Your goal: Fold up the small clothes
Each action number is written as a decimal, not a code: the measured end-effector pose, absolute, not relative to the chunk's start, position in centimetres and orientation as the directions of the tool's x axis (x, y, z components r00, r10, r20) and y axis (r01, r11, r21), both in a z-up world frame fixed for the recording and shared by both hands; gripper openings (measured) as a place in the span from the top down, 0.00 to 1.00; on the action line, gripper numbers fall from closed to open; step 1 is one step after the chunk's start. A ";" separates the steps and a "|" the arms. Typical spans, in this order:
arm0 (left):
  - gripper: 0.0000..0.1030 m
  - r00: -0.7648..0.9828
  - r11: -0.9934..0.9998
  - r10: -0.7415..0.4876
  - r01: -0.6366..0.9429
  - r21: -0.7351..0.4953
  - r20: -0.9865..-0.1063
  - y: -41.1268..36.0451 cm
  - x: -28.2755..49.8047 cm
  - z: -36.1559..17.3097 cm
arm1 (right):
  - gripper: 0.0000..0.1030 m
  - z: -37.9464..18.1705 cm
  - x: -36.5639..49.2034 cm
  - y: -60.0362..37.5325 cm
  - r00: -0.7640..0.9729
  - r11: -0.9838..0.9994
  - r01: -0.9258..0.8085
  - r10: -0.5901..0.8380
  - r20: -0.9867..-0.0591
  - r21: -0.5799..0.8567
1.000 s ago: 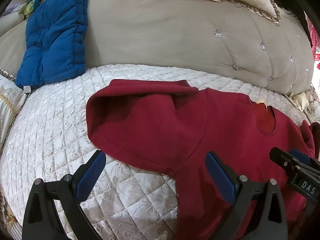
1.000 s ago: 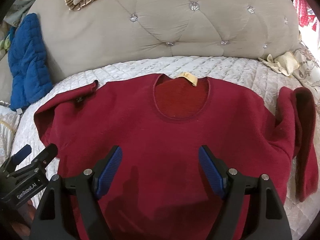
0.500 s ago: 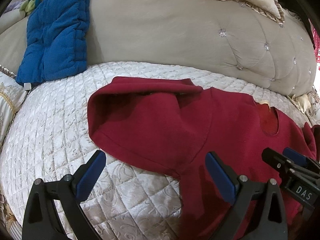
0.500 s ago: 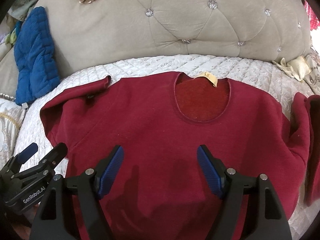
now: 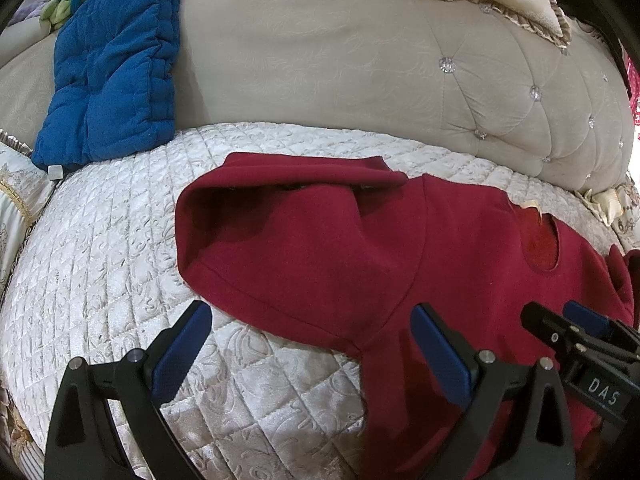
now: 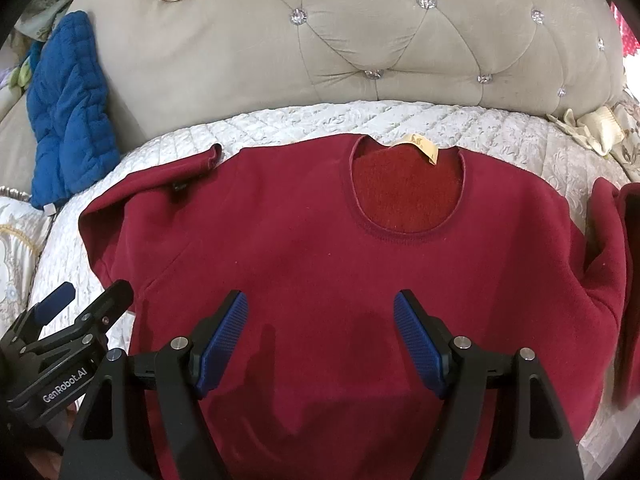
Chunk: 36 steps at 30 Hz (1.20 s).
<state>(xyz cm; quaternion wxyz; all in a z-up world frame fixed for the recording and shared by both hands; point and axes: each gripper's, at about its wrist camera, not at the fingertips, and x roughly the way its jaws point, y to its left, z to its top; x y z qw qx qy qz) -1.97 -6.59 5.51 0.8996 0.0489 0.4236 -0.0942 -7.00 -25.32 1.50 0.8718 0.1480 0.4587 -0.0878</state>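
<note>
My right claw point(image 6: 320, 336) – blue pads apart over red sweater point(image 6: 320, 248) | left claw point(image 5: 308, 344) apart, straddling its lower-left sleeve edge | bare quilt point(image 5: 100, 248) at frame left

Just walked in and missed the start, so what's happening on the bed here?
A person holds two grippers above a red sweater spread front-up on the quilted bedspread. The left gripper and the right gripper are both open and hold nothing. One sleeve lies doubled back on itself; the body is not yet folded.
</note>
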 end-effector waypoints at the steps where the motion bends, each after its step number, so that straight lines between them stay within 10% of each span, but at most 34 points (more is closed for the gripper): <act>1: 0.02 0.624 0.978 -0.129 0.211 0.007 -0.771 -6.6 -2.0 5.5 | 0.45 1.5 -7.0 -25.3 0.564 0.941 0.287 -0.017 -0.825 0.177; 36: 0.02 0.619 0.990 -0.104 0.139 -0.022 -0.778 -4.0 -0.4 5.2 | 0.46 1.8 -4.2 -24.2 0.581 0.951 0.221 0.047 -0.812 0.214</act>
